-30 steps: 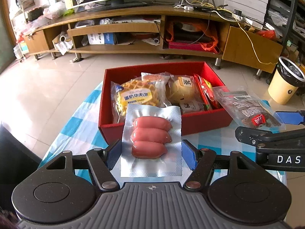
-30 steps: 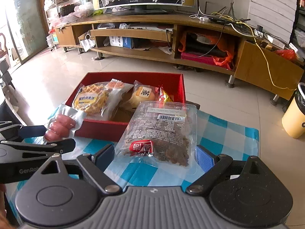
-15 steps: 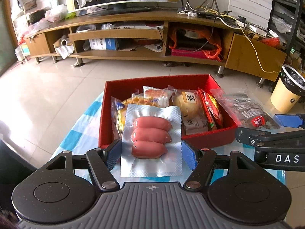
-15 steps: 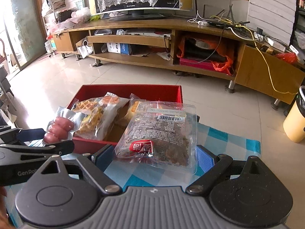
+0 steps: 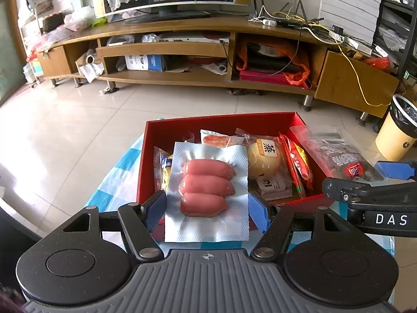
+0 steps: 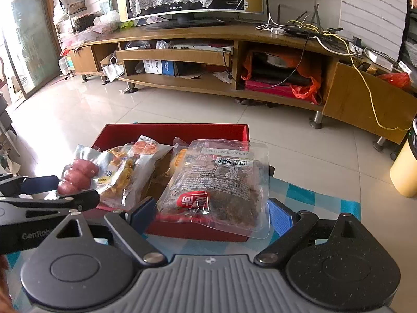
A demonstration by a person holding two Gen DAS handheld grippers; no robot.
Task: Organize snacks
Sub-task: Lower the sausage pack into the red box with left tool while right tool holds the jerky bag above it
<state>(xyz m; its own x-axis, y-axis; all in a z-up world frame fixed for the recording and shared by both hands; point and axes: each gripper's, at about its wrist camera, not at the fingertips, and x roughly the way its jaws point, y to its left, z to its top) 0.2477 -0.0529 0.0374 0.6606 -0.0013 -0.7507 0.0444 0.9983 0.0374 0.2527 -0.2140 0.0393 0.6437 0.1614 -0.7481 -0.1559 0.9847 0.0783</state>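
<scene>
My left gripper [image 5: 207, 212] is shut on a vacuum pack of three pink sausages [image 5: 207, 190], held over the near left part of the red box [image 5: 224, 125]. In the right wrist view, my right gripper [image 6: 211, 215] is shut on a clear bag of dark dried snack with a red label [image 6: 219, 185], held over the box's [image 6: 172, 130] near right corner. The box holds a waffle pack [image 6: 125, 172], a round bun pack [image 5: 265, 154] and a red-yellow packet [image 5: 297, 164]. Each gripper shows in the other's view, the right gripper [image 5: 370, 190] and the left gripper [image 6: 47, 190].
The box stands on a blue-and-white checked cloth [image 6: 312, 198] over a low table. Beyond lie a tiled floor, a long wooden TV stand [image 5: 208, 52] and a yellow waste bin [image 5: 398, 127] at the far right.
Both grippers have moved forward with their packs, from in front of the box to over it. The box now sits closer under both.
</scene>
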